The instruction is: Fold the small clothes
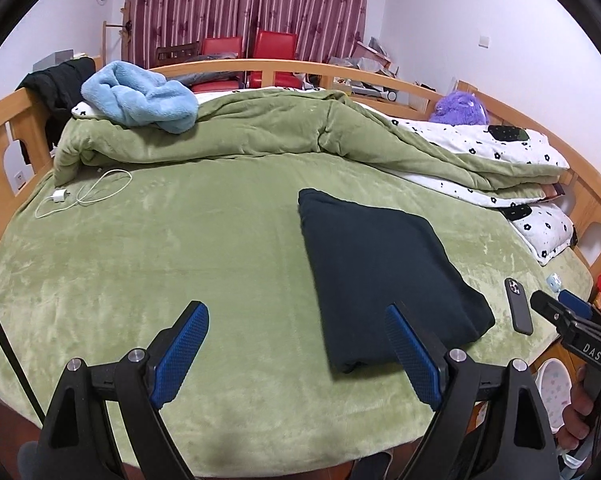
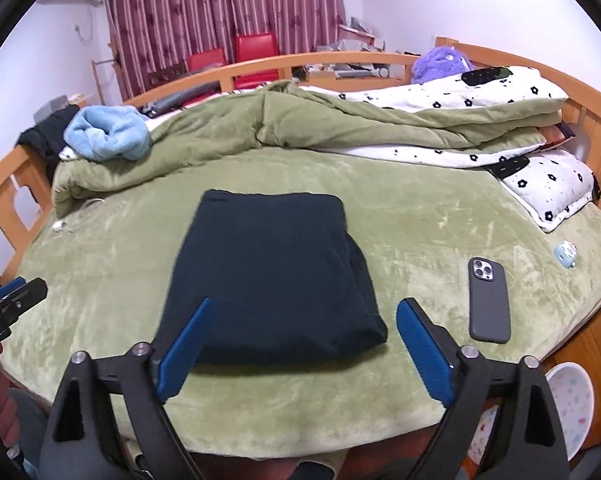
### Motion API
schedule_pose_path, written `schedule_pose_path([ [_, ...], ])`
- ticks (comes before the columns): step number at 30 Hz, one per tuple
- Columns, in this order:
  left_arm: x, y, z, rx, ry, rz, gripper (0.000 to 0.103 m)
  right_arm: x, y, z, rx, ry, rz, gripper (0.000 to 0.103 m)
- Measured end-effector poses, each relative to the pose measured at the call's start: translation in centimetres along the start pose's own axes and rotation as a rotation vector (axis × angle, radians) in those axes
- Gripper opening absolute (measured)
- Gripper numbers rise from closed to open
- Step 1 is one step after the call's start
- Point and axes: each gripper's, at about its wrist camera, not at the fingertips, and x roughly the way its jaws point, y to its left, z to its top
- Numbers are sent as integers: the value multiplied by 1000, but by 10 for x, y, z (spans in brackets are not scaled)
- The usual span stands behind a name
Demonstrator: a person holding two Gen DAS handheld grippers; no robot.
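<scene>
Folded dark garment lies flat on the green bedspread, centre of the right wrist view and right of centre in the left wrist view. Right gripper, lower centre: blue pads wide apart, nothing between them, raised above the garment's near edge. Left gripper, lower centre of its own view: jaws likewise spread and empty, above bare bedspread beside the garment. Phone lies right of the garment, apart from it. Charger cable at left, near the rumpled quilt. Blue towel upper left.
</scene>
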Motion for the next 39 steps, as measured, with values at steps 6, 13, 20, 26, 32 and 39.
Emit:
schedule_pose_path([
  [6,-17,4,-3,-5,-24,17,90,-10,7,-6,-37,-10,-67,100],
  [13,-23,8,-7,-15,-30,19,90,-15,5,-12,-25,-4,-69,100],
  [20,-29,9,-7,-12,-43,18,90,-19,6,-13,-20,-7,-79,100],
  [26,-32,8,-7,-11,-48,21,90,-20,5,-15,-21,-6,-81,100],
  [32,-34,8,-7,-10,-54,27,90,-22,3,-15,-8,-2,-86,100],
  [39,-37,9,-6,-10,-55,27,90,-24,1,-15,-8,-5,-86,100],
])
